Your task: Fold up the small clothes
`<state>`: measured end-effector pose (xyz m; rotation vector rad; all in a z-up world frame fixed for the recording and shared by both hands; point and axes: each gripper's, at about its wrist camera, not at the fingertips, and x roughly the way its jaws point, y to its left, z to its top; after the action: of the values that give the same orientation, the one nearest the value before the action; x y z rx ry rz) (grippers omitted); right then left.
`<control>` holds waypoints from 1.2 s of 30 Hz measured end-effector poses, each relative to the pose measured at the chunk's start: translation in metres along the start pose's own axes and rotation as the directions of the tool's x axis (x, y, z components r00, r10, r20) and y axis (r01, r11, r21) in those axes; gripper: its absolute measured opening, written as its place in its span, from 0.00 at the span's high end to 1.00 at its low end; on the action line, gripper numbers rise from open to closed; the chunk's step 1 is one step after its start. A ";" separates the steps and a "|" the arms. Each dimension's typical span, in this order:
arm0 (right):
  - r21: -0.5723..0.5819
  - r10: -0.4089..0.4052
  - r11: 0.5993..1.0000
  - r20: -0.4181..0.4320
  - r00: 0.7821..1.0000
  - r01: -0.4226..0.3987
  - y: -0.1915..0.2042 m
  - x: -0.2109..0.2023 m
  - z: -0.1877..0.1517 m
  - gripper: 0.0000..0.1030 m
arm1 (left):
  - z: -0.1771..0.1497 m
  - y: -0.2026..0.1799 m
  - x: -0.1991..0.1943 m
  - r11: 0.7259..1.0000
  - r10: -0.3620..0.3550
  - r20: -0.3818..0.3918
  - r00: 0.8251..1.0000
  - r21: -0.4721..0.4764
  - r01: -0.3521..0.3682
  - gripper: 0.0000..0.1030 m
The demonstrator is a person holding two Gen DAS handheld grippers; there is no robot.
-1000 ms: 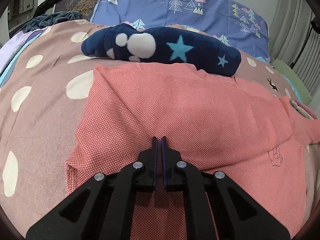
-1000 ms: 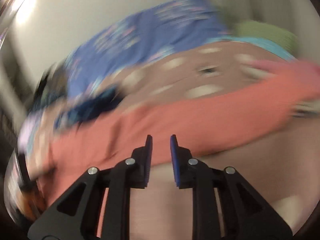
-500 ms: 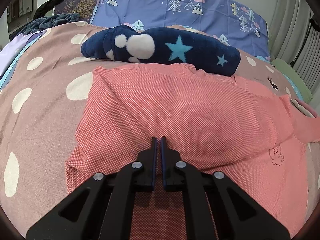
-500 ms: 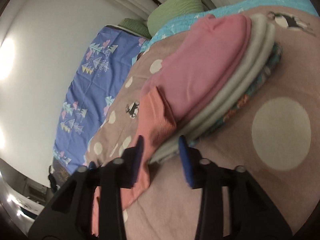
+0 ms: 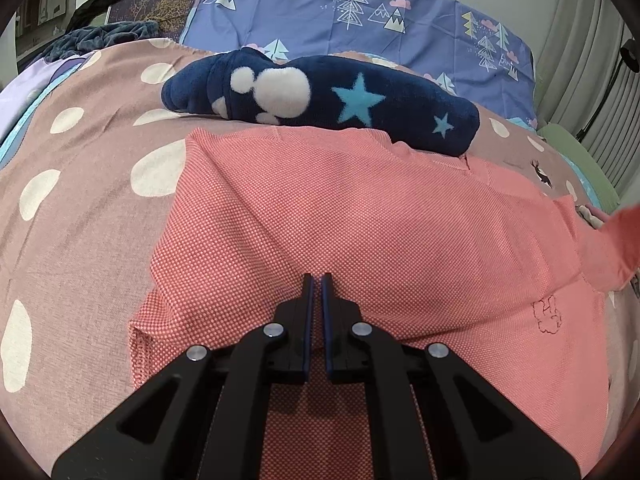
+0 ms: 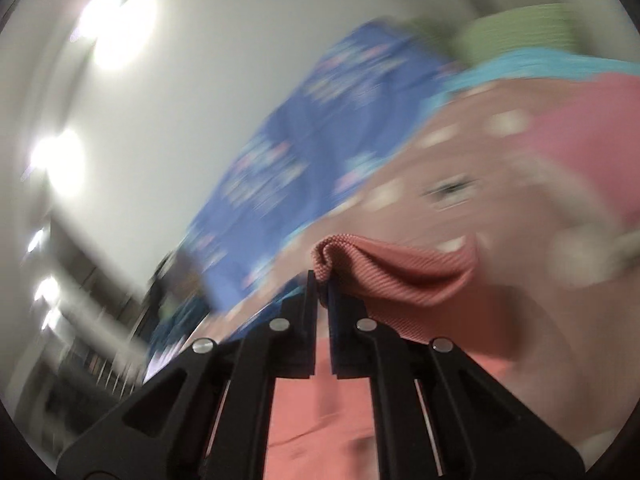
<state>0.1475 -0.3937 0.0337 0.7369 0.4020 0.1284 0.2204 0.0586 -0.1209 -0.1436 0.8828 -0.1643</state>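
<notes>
A coral-red knit shirt point(image 5: 360, 220) lies spread on the brown polka-dot bedspread point(image 5: 80, 220). My left gripper point(image 5: 316, 280) is shut, its tips resting on the shirt's near part. My right gripper point(image 6: 321, 280) is shut on a bunched sleeve of the shirt point(image 6: 380, 264) and holds it lifted; that raised sleeve shows at the right edge of the left wrist view point(image 5: 616, 248). The right wrist view is blurred.
A dark blue fleece garment with stars and white blobs point(image 5: 320, 100) lies just behind the shirt. A blue tree-print pillow point(image 5: 380, 12) stands at the back. A pink folded pile point(image 6: 580, 140) and a green cushion point(image 6: 520, 36) lie to the right.
My right gripper swung to the shirt's sleeve beside the folded pile, closed on it and lifted it. My left gripper stayed shut on the shirt.
</notes>
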 end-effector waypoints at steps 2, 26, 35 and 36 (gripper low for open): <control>-0.080 0.100 0.991 -0.112 0.989 -0.109 0.051 0.042 -0.035 0.96 | 0.000 0.003 0.000 1.000 -0.017 0.000 1.000 -0.014 0.017 0.95; -0.194 -0.014 0.977 -0.465 0.885 -0.086 0.040 0.123 -0.182 0.87 | 0.016 -0.080 -0.015 0.919 -0.383 -0.043 0.923 0.079 0.386 0.50; -0.148 -0.006 0.987 -0.407 0.913 -0.060 0.030 0.112 -0.148 0.79 | -0.009 -0.127 -0.039 0.857 -0.286 -0.011 0.958 0.445 0.260 0.41; -0.155 -0.011 0.986 -0.403 0.915 -0.057 0.030 0.111 -0.147 0.78 | -0.013 -0.134 -0.041 0.842 -0.251 0.012 0.968 0.496 0.212 0.40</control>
<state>0.1913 -0.2516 -0.0791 0.5493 0.7684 0.3359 0.1740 -0.0646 -0.0722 0.2224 0.7197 -0.6033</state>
